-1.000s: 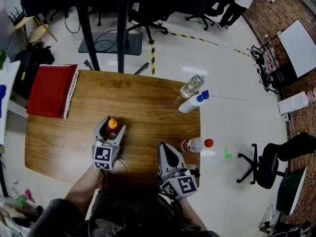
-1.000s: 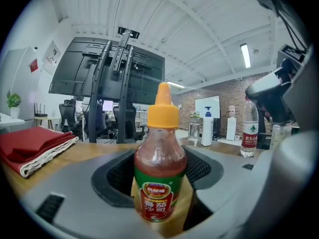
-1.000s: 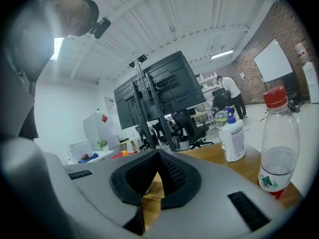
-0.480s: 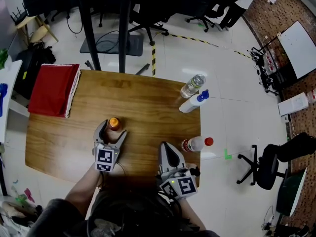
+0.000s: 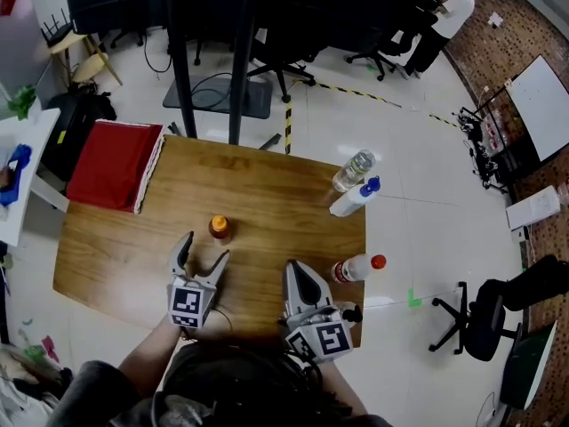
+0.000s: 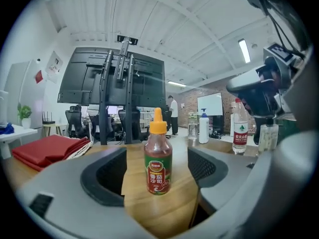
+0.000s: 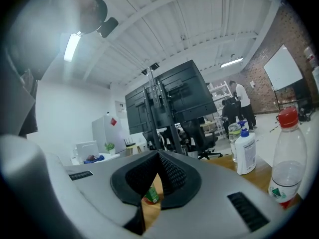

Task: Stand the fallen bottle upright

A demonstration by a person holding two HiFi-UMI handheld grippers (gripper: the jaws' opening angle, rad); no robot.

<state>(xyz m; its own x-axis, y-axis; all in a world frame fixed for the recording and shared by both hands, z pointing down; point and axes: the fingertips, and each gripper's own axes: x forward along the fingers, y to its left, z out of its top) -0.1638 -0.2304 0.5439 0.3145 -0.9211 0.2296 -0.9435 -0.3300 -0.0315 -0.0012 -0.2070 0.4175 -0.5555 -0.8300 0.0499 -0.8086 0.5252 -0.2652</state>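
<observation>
Sauce bottle (image 5: 220,228), orange-capped with a green and red label, stands upright on the wooden table (image 5: 267,194). It is just ahead of the left claw (image 5: 204,249), in line with the gap between the jaws. Those jaws have just been opening and stand wide apart, released, with neither pad touching the bottle and nothing gripped.

The right claw (image 5: 294,270) is held beside the left, jaws clenched tip to tip on nothing. In the right gripper view, a sliver of the bottle's label shows through the slit beneath the tips, ahead and to the left.

Just to the right of the right claw, at the table's edge, a red-capped clear bottle (image 5: 358,268) stands upright. Farther ahead of that claw and to its right, near the far corner, a white pump bottle (image 5: 353,199) with a blue top and a clear water bottle (image 5: 353,169) stand side by side. Well ahead of the left claw and off to its left, a folded red cloth (image 5: 114,165) lies at the table's far corner.
</observation>
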